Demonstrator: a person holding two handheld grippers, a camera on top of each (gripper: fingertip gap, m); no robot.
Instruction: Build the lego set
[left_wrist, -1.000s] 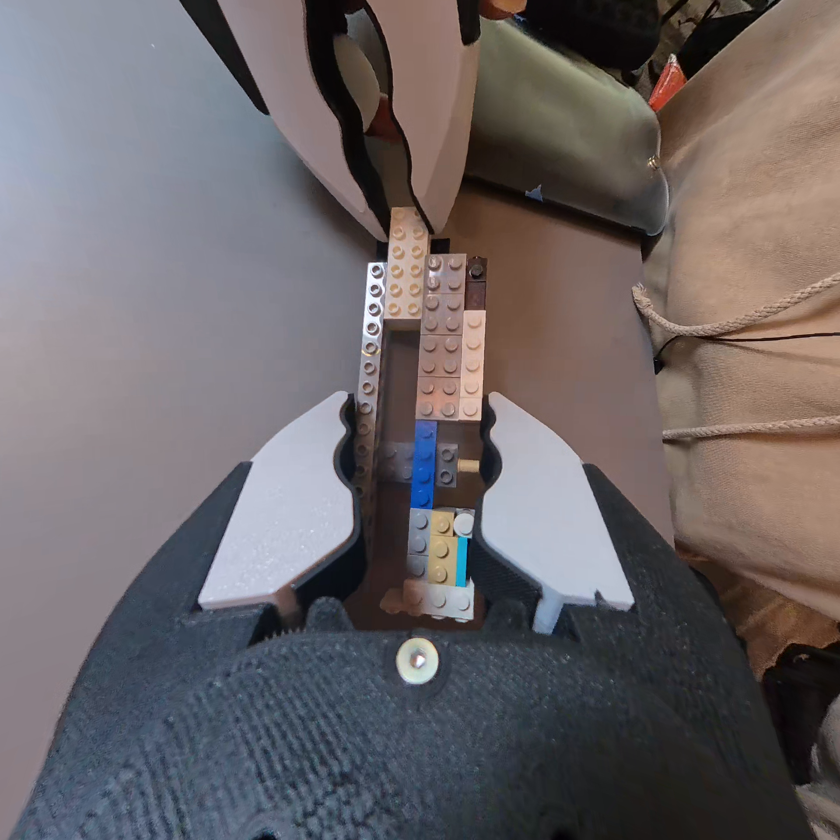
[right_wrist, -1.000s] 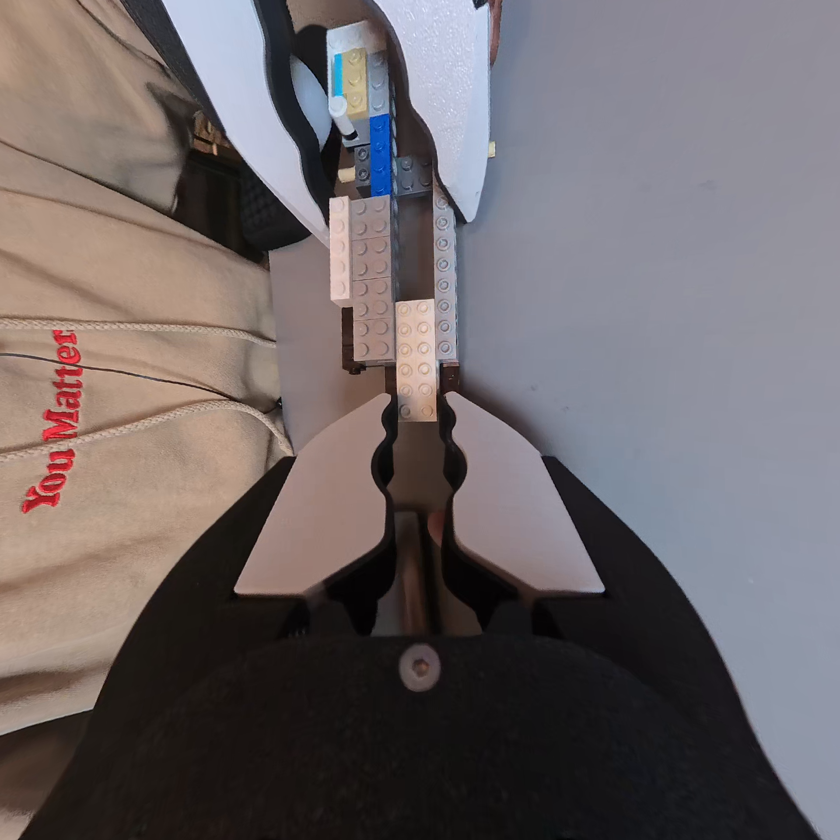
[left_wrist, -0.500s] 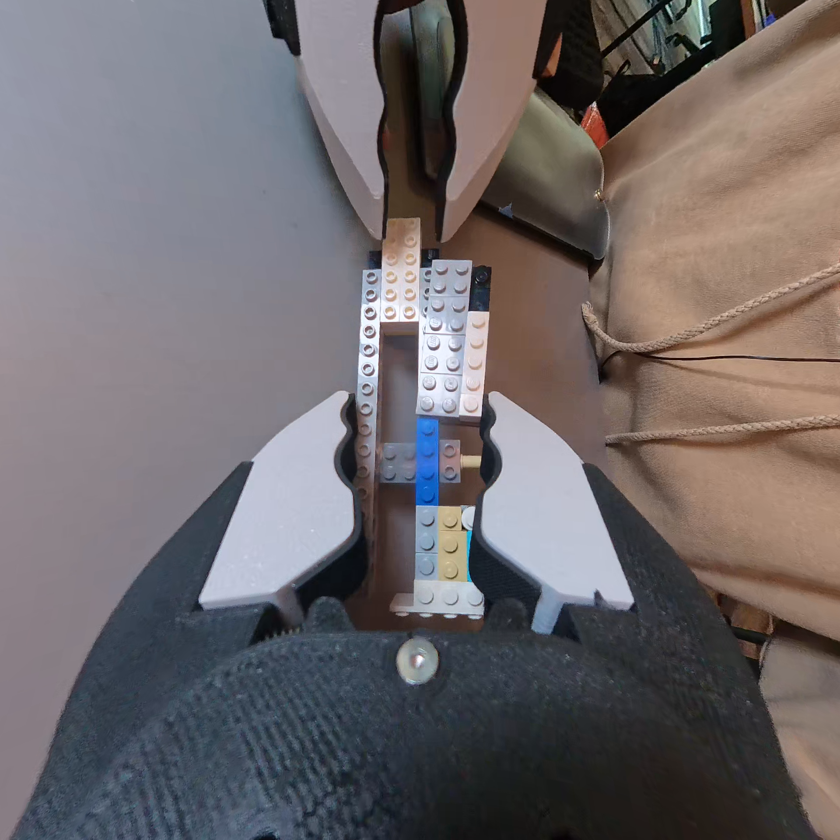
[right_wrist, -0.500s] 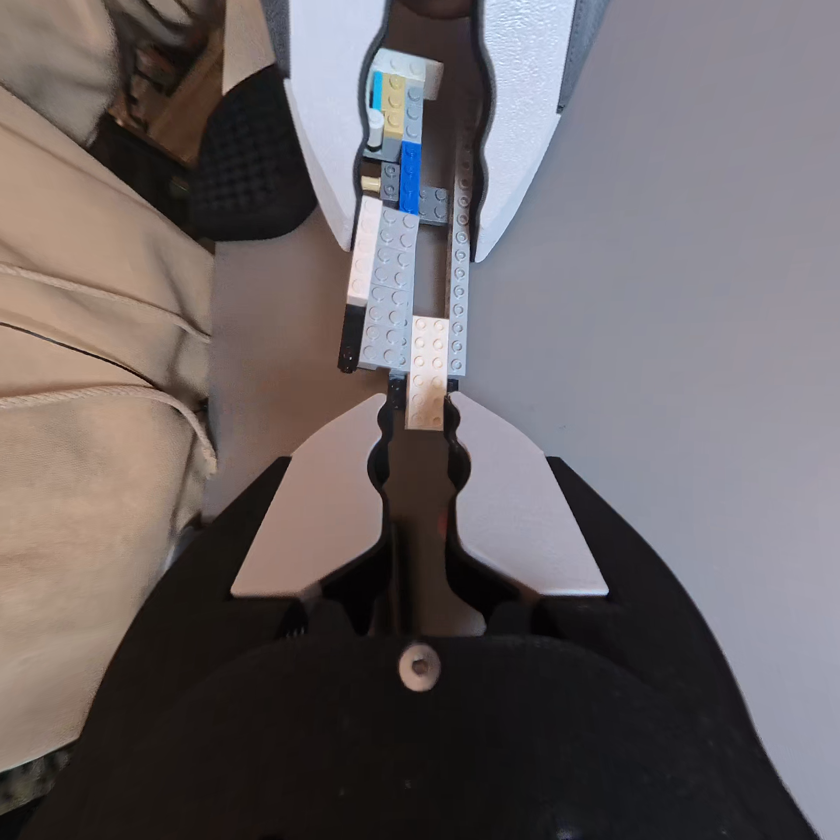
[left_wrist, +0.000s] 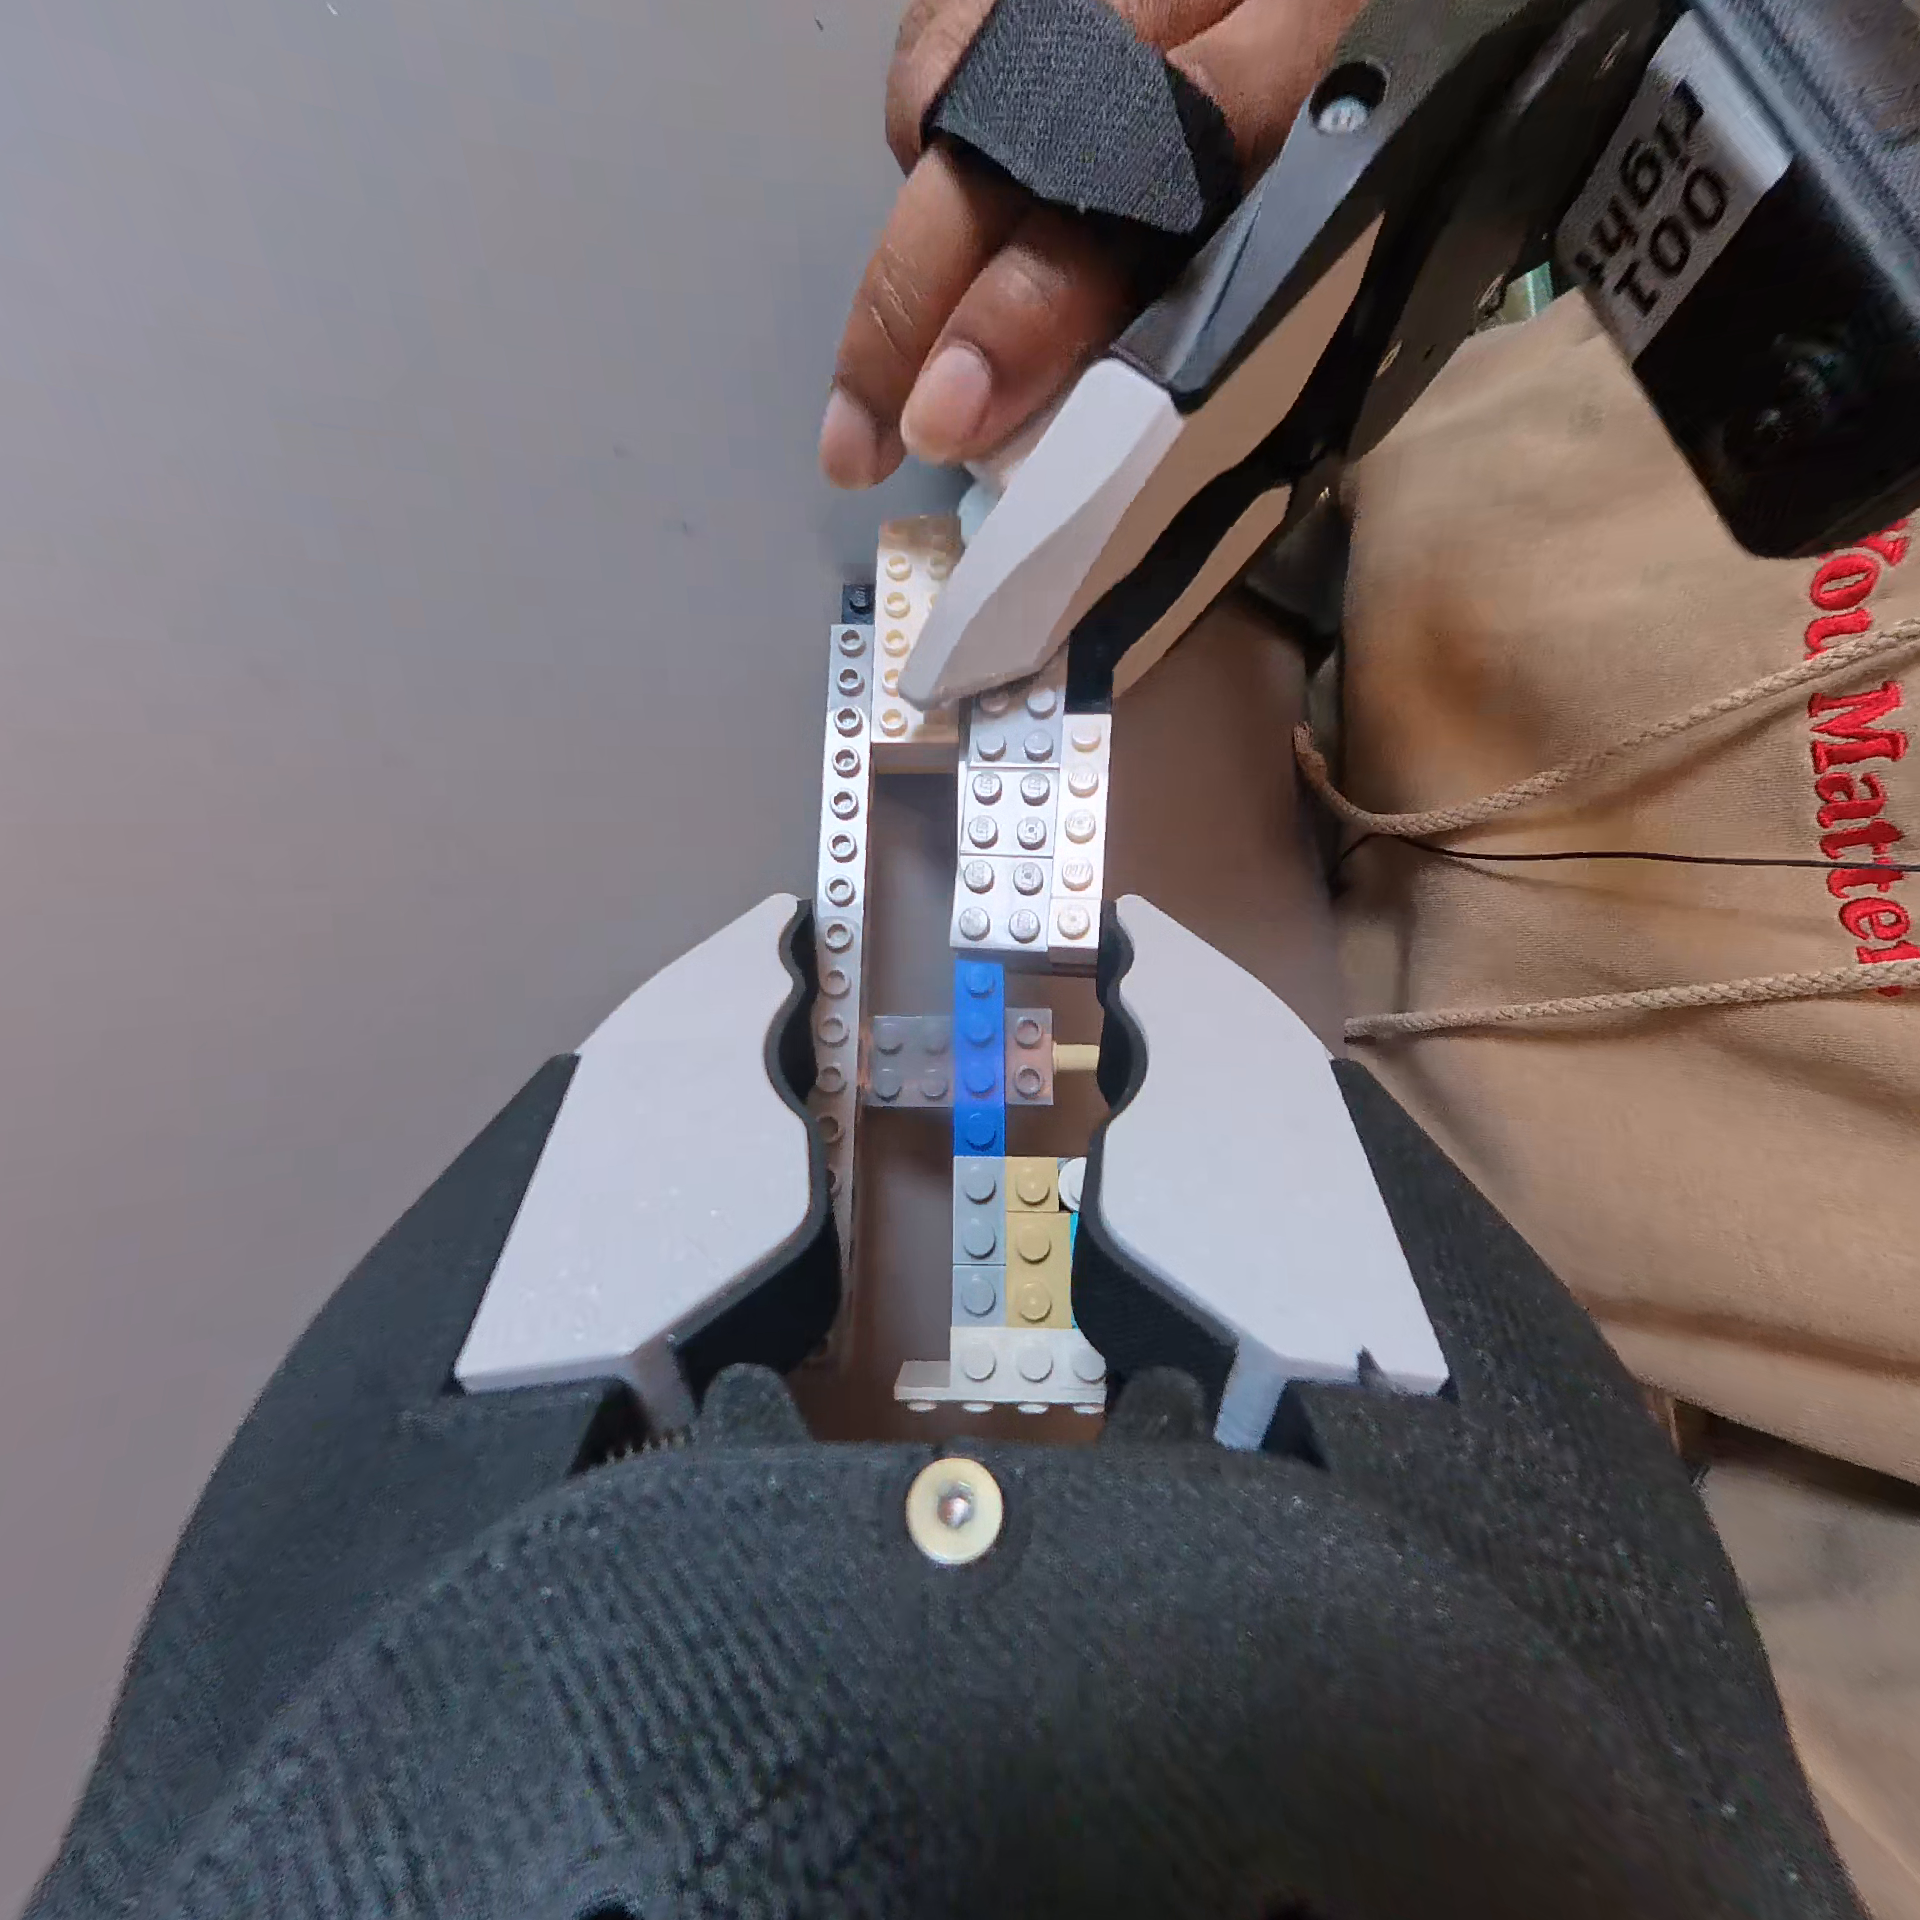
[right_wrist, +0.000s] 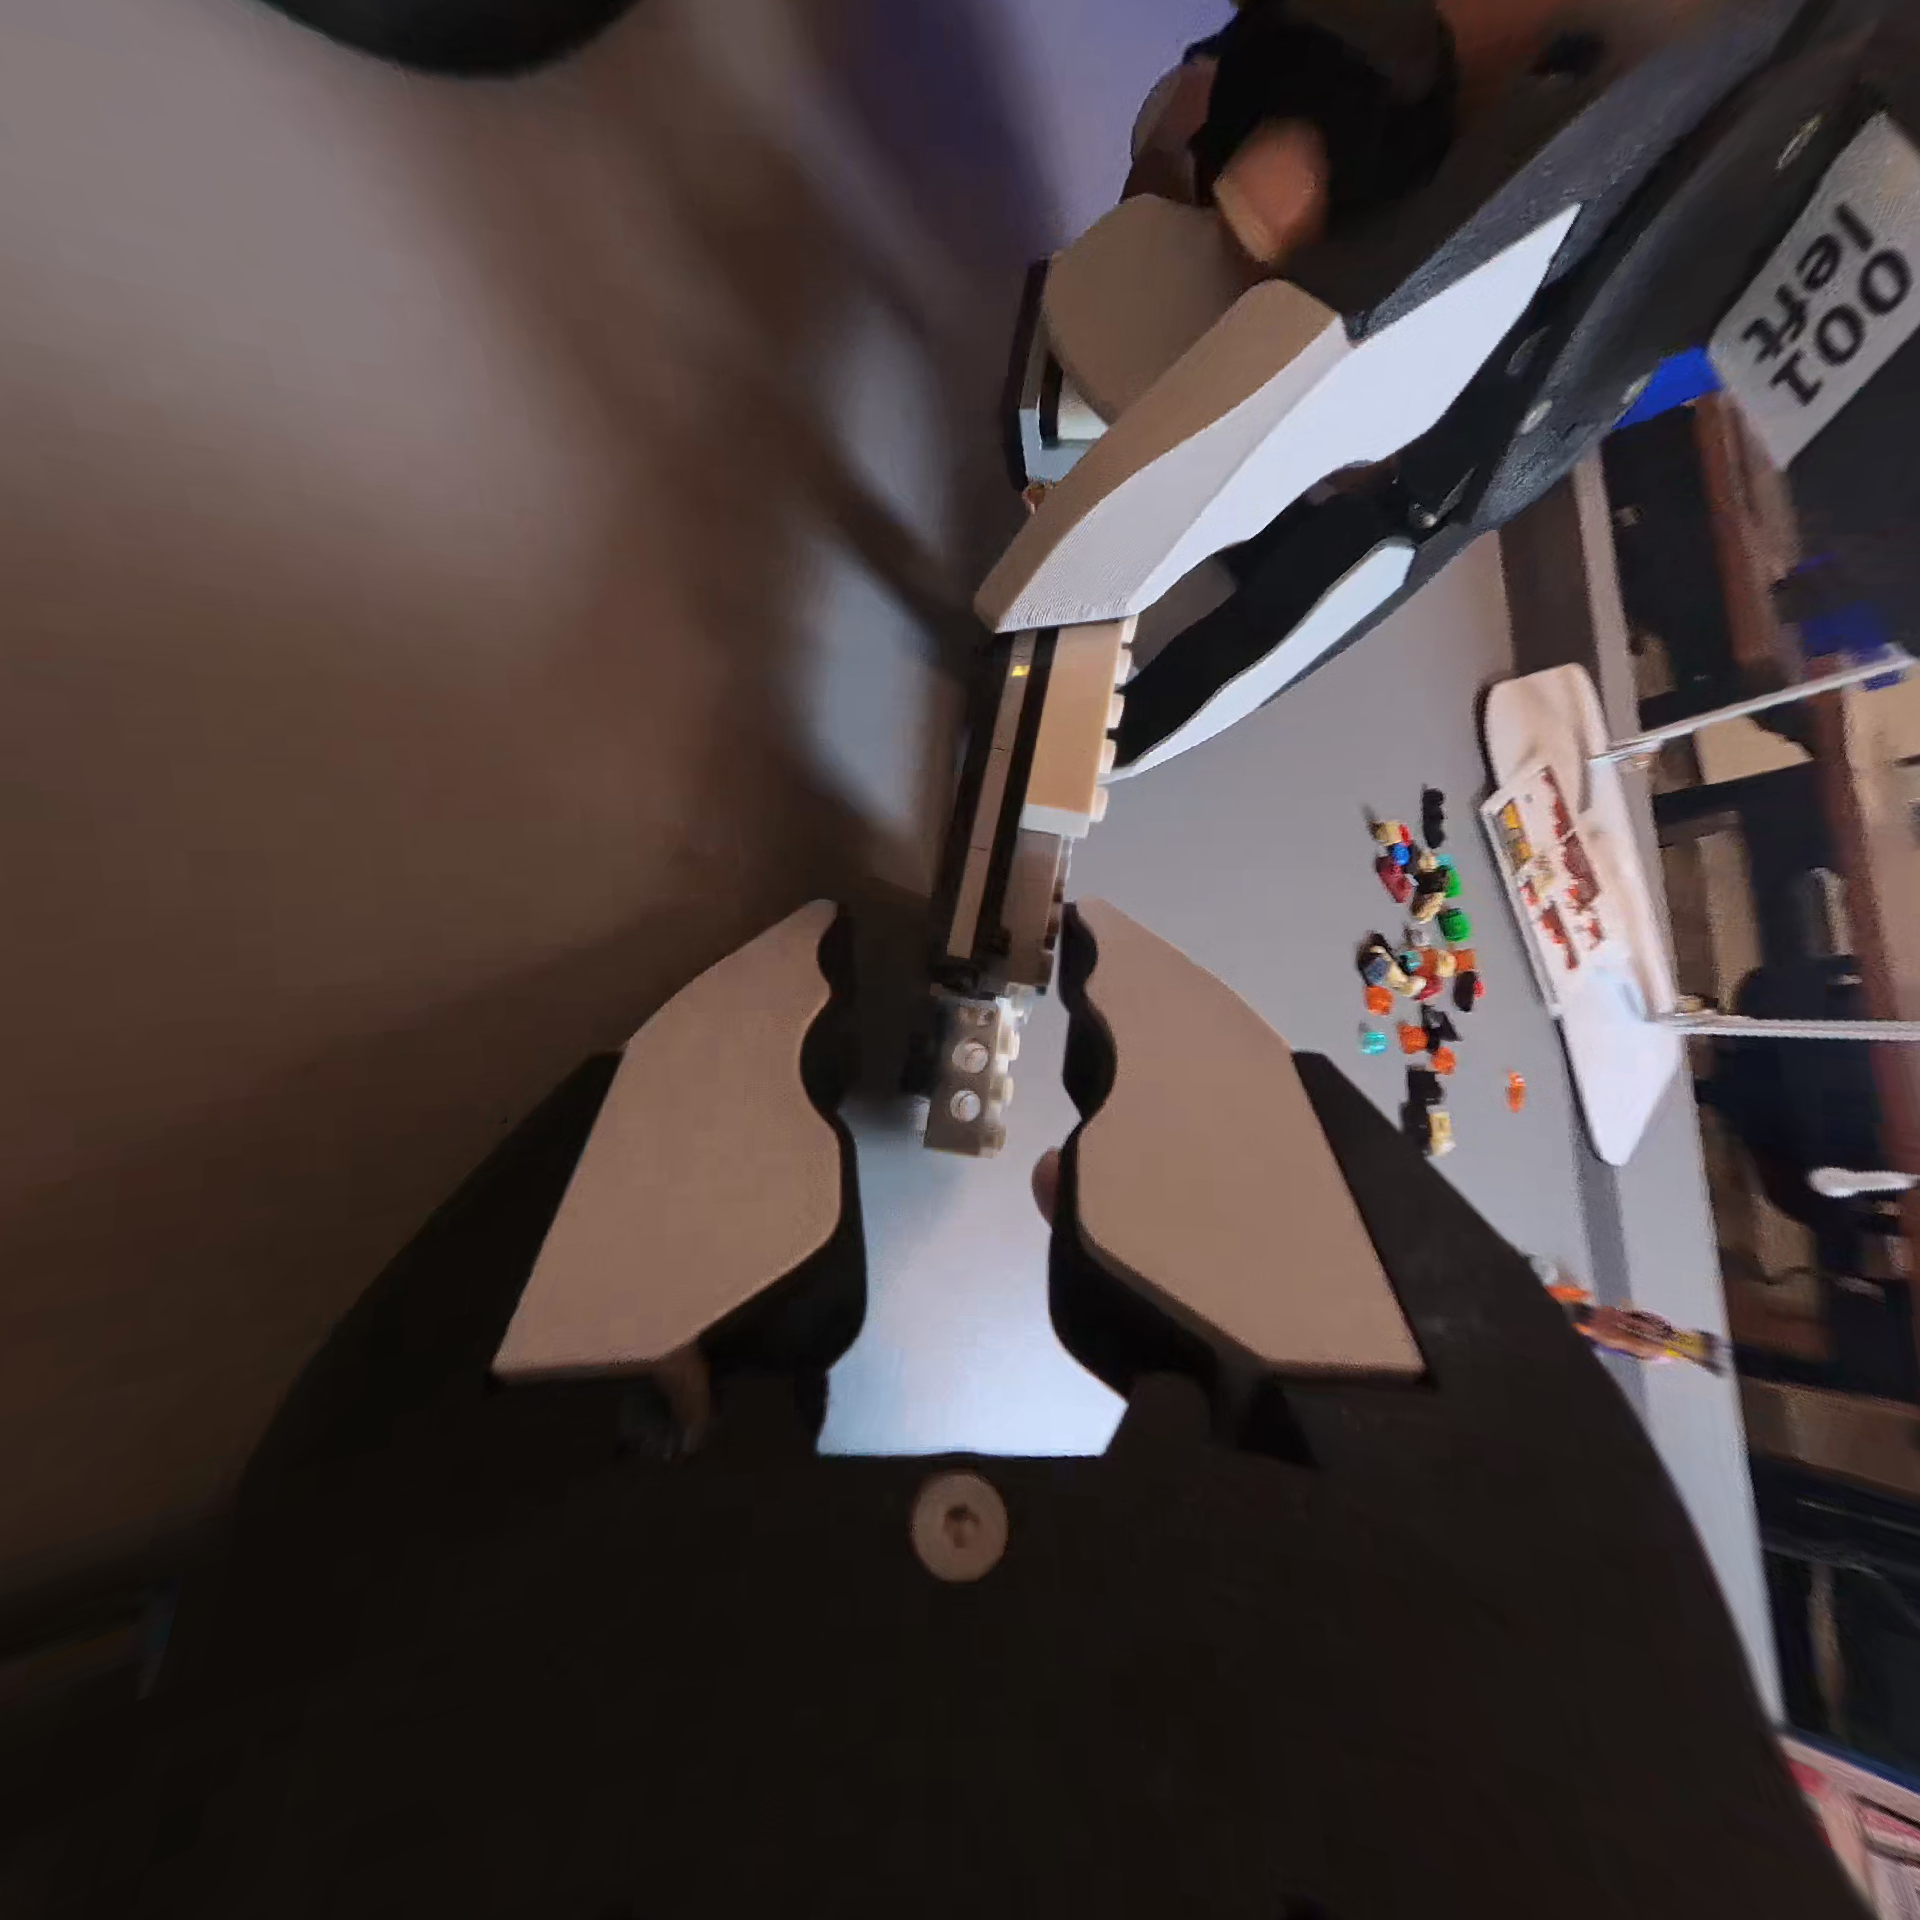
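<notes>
The lego assembly (left_wrist: 966, 935) is held off the grey worktop (left_wrist: 364, 520), clamped at its near end by the left tool (left_wrist: 951, 1039). The right tool (right_wrist: 951, 1023), narrowly parted, straddles the far end, where a tan brick (left_wrist: 904, 623) sits. Pressure is best applied squarely on that brick while the clamp is kept firm, so no twist is passed on.

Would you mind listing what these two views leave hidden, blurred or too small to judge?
- Left wrist view: the far end of the lego assembly is covered by the right gripper, so whether its jaws touch the tan brick is unclear.
- Right wrist view: the left half is motion-blurred; nothing there is identifiable.
- Right wrist view: the loose pieces on the table are too small to identify.
- Right wrist view: the booklet is cut by clutter and blurred.
</notes>
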